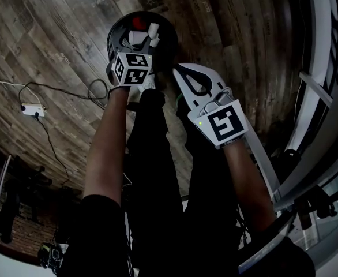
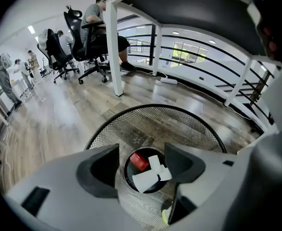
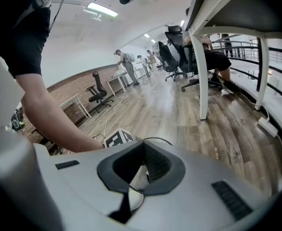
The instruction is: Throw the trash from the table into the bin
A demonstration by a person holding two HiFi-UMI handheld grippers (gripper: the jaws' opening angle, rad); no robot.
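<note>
Head view: both grippers are held low over the wood floor (image 1: pixel 53 39), the person's forearms reaching down to them.

Left gripper (image 1: pixel 145 34) points steeply down into the black mesh bin (image 1: pixel 118 27). In the left gripper view the jaws stand wide apart and released, with nothing pinched between the pads. Seen through the gap between them is the bin's round bottom.

Trash is in the bin. A red piece (image 2: pixel 139 161) lies on the bottom, and white pieces (image 2: pixel 148 179) lie just beside it and touch it. What the pieces are made of cannot be told. The mesh wall (image 2: pixel 179 124) rises all round them.

Right gripper (image 1: pixel 179 73) hangs just to the right of the bin, outside its rim, and tilts down less steeply. In the right gripper view its jaws are clenched tip to tip and grasp nothing. Only an arc of the bin's rim (image 3: pixel 155 139) shows through the hollow behind the pads.

Surroundings: a white power strip (image 1: pixel 32 109) with its cable lies on the floor, well to the left of the bin. The worktop's dark underside (image 2: pixel 194 13) is overhead, with one white leg (image 2: pixel 113 47) standing beyond the bin.
</note>
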